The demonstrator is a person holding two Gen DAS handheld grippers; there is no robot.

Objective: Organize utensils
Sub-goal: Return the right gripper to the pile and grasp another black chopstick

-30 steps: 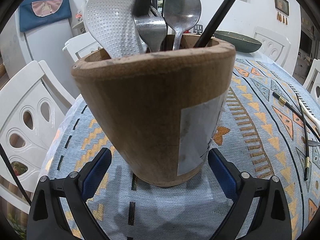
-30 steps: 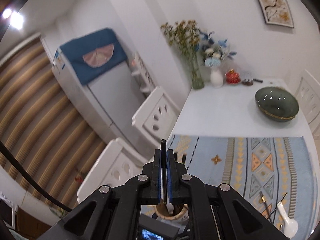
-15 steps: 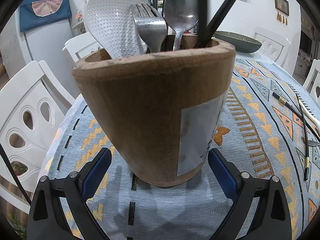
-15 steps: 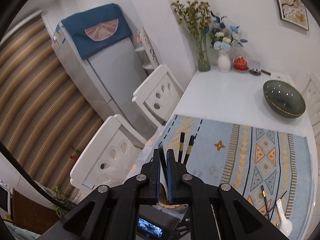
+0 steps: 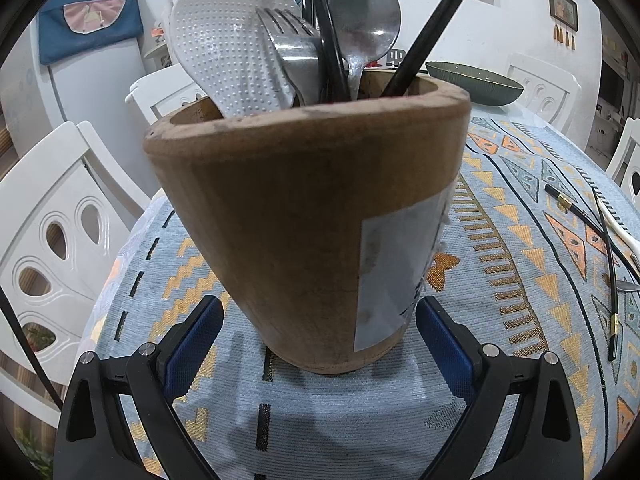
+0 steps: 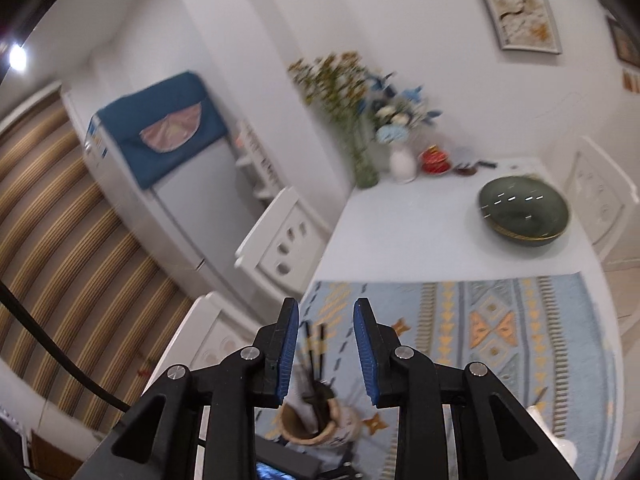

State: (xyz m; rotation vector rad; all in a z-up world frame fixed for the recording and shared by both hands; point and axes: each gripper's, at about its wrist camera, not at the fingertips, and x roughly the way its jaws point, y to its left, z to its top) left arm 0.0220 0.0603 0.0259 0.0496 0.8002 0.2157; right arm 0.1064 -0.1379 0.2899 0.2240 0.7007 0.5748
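A wooden utensil holder [image 5: 304,216] stands on the patterned cloth [image 5: 500,280]. It holds a white dimpled paddle [image 5: 228,44], a fork [image 5: 292,48], a metal spoon [image 5: 366,20] and black chopsticks [image 5: 432,28]. My left gripper [image 5: 320,316] is open around the holder's base, with both blue pads clear of the wood. My right gripper [image 6: 326,308] hovers above the holder [image 6: 308,426]; its jaws have just been opening and nothing is between them. Loose black chopsticks [image 5: 610,280] and a white spoon [image 5: 616,224] lie on the cloth at right.
A green bowl [image 6: 524,210] sits on the bare white tabletop beyond the cloth, with flower vases [image 6: 400,160] at the far wall. White chairs [image 5: 52,232] stand along the table's left side and a fridge [image 6: 180,184] behind them.
The black chopstick that my right gripper held now leans in the holder with the others. The right jaws have opened and the gripper has pulled back. The left gripper has not moved.
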